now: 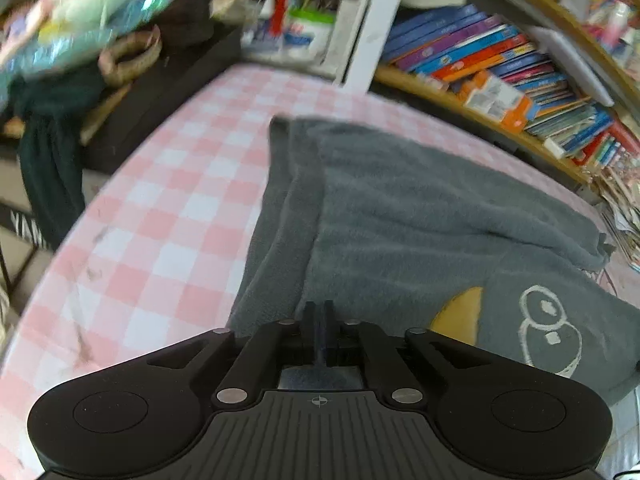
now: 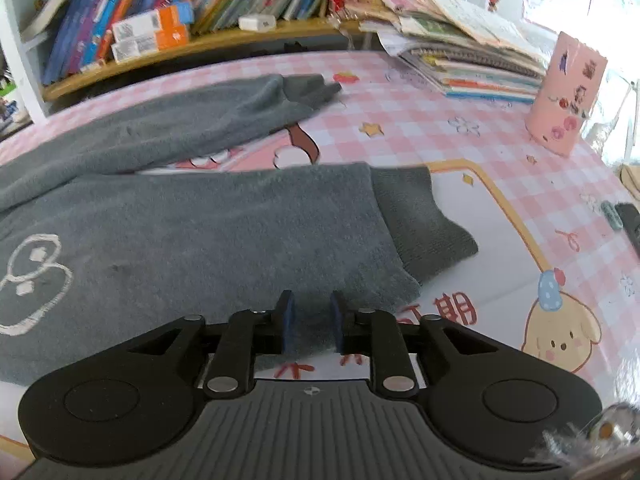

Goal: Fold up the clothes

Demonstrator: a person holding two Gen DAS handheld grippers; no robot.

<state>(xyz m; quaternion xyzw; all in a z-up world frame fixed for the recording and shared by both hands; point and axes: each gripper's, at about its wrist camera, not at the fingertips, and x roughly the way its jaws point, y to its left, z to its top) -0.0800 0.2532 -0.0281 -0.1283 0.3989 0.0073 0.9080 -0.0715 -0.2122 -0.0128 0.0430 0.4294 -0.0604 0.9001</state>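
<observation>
A grey fleece pair of trousers (image 1: 400, 208) lies spread on the pink checked tablecloth (image 1: 168, 200), with a white line drawing and a yellow crescent on it. My left gripper (image 1: 319, 316) sits at the waistband edge with its jaws closed together on the grey fabric. In the right wrist view the trousers (image 2: 200, 224) show two legs with ribbed cuffs (image 2: 424, 220). My right gripper (image 2: 311, 312) has its jaws a little apart around the near edge of the lower leg.
A bookshelf (image 2: 200, 8) full of books runs along the far side. A stack of notebooks (image 2: 472, 64) and a pink cup (image 2: 564, 96) stand at the right. A dark object (image 2: 630, 224) lies at the right edge. Clutter (image 1: 80, 20) sits at the far left.
</observation>
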